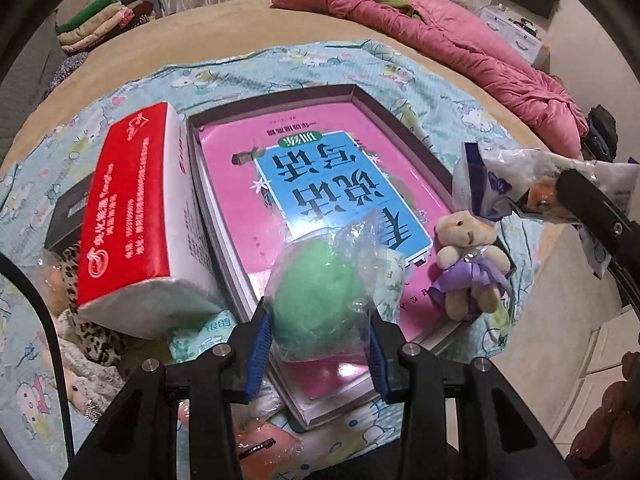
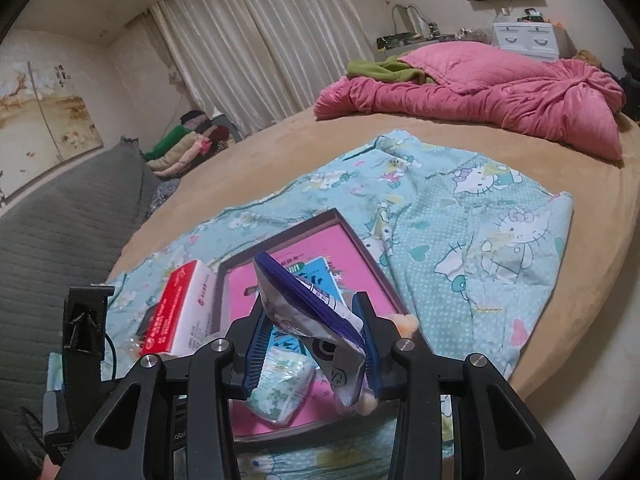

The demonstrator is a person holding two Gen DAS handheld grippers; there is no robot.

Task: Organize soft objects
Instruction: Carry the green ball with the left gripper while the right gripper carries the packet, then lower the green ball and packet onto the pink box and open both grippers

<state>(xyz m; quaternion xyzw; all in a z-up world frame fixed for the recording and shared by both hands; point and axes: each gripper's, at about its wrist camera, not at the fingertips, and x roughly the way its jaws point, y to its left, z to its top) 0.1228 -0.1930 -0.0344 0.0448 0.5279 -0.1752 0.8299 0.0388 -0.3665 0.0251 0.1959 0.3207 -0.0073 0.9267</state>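
My left gripper (image 1: 318, 340) is shut on a green soft ball in clear plastic wrap (image 1: 318, 300), held over the near end of a shallow grey box (image 1: 372, 98) lined with a pink and blue book cover (image 1: 340, 184). A small teddy bear in a purple dress (image 1: 470, 258) sits at the box's right edge. My right gripper (image 2: 310, 344) is shut on a white and purple plastic packet (image 2: 312, 316), raised above the box (image 2: 340, 216); the packet also shows in the left wrist view (image 1: 532, 184). A small teal tissue pack (image 2: 282, 390) lies in the box below it.
A red and white tissue pack (image 1: 136, 216) leans against the box's left side. Leopard-print and other soft toys (image 1: 92, 332) lie at the near left. All rests on a Hello Kitty cloth (image 2: 480, 216) on a tan bed, with a pink quilt (image 2: 480, 88) at the far end.
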